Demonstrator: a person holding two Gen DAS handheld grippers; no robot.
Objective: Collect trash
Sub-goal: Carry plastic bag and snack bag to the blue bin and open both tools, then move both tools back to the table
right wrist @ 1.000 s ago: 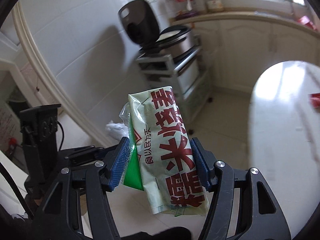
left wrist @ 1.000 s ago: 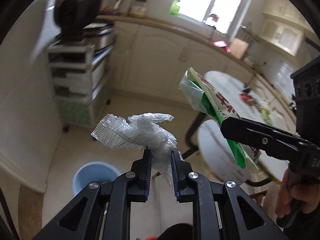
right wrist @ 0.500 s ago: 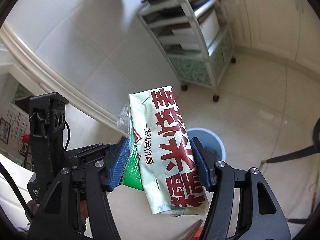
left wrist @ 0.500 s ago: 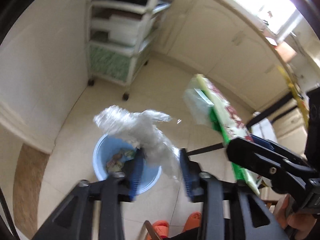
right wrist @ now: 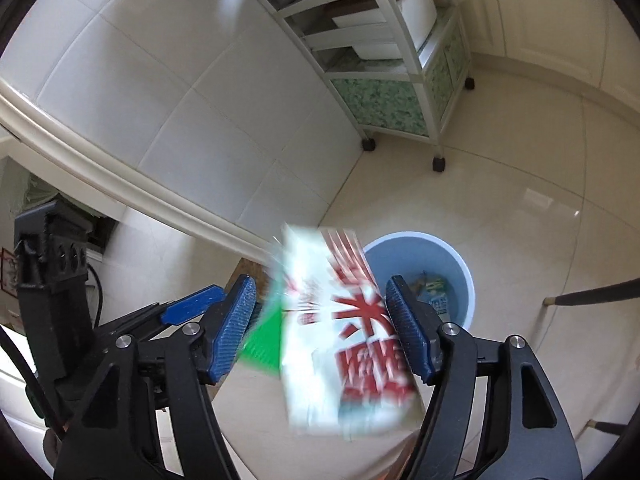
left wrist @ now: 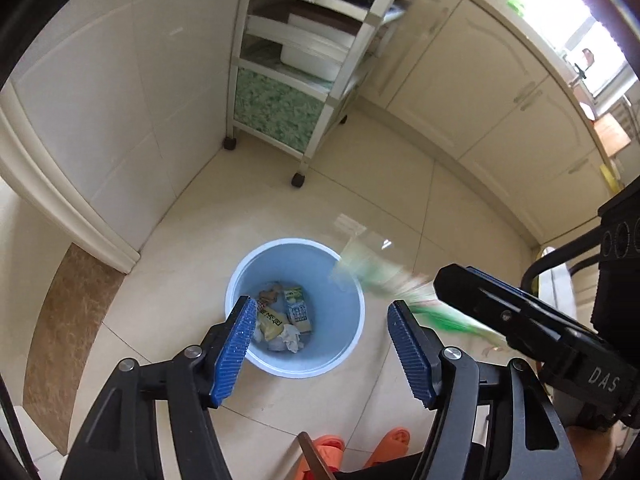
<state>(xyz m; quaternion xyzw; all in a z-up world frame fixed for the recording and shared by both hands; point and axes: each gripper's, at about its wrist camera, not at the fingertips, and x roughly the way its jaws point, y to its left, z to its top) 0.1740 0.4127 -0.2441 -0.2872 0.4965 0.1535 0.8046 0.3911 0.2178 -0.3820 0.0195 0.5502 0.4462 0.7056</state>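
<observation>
A blue plastic trash bin [left wrist: 295, 308], round and smooth-walled with a pale rim, stands on glossy cream floor tiles [left wrist: 400, 208] in a kitchen corner, and holds crumpled wrappers and small printed cartons [left wrist: 298, 312] at its bottom. The left gripper [left wrist: 320, 344] points down over the bin, its ribbed blue pads wide apart and still opening, nothing between them. The right gripper [right wrist: 320, 328] is also opening: between its jaws hangs a white plastic food bag [right wrist: 340, 336] with bold red characters and a green edge, motion-blurred; its right side lies against the right pad while the left pad stands clear, so no grip shows. In the left wrist view that bag [left wrist: 376, 280] reaches out past the right gripper's black finger, its tip over the bin's right rim. A white wheeled shelf cart [left wrist: 304, 60] with green-patterned lower panels stands well behind the bin on black castors, beside cream cabinet doors [left wrist: 480, 92] along the back wall. White wall tiles [right wrist: 180, 100] and a rounded cream moulding [right wrist: 120, 184] close in the left side, leaving open floor around the bin toward the cabinets. The person's orange slippers [left wrist: 360, 448] show at the bottom edge, just short of the bin.
</observation>
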